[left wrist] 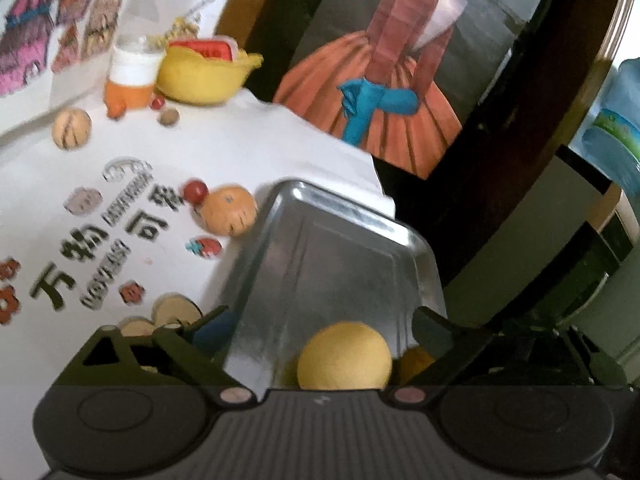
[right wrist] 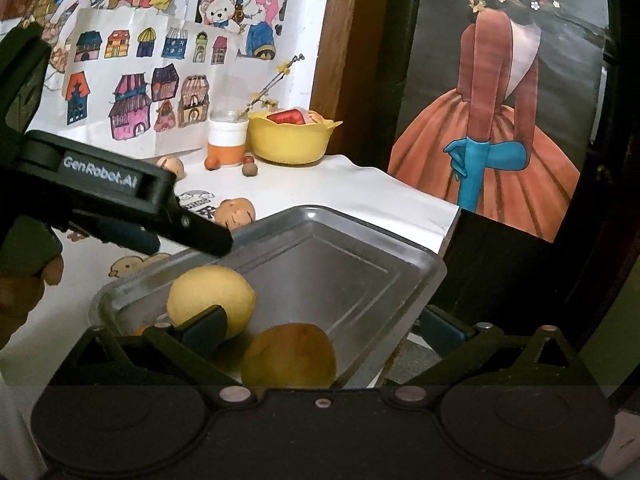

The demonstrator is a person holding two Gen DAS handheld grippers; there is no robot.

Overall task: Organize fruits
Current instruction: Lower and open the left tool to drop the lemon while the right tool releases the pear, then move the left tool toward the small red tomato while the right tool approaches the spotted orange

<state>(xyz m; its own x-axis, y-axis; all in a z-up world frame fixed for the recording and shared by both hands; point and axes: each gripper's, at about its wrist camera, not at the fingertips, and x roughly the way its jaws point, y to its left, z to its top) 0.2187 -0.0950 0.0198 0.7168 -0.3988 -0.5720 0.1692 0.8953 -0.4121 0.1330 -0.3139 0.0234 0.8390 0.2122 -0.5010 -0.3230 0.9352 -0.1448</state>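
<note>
A metal tray (left wrist: 340, 248) sits at the table's corner, also in the right wrist view as the tray (right wrist: 352, 256). A yellow lemon (left wrist: 344, 354) lies in it between the wide-apart fingers of my left gripper (left wrist: 320, 320), which is open and not touching it. Beside the lemon (right wrist: 212, 300) lies a brownish-orange fruit (right wrist: 290, 356), between the spread fingers of my open right gripper (right wrist: 324, 320). The left gripper (right wrist: 180, 240) hangs just above the lemon. Loose on the cloth are an orange fruit (left wrist: 230, 210), a red cherry (left wrist: 196, 191) and a striped tan fruit (left wrist: 72, 127).
A yellow bowl (left wrist: 204, 76) holding red and pale items stands at the back, next to a white-and-orange bottle (left wrist: 132, 76), a small red fruit (left wrist: 158, 102) and a brown nut (left wrist: 169, 116). The table edge (right wrist: 452, 216) drops off right of the tray. A hand (right wrist: 24, 280) holds the left gripper.
</note>
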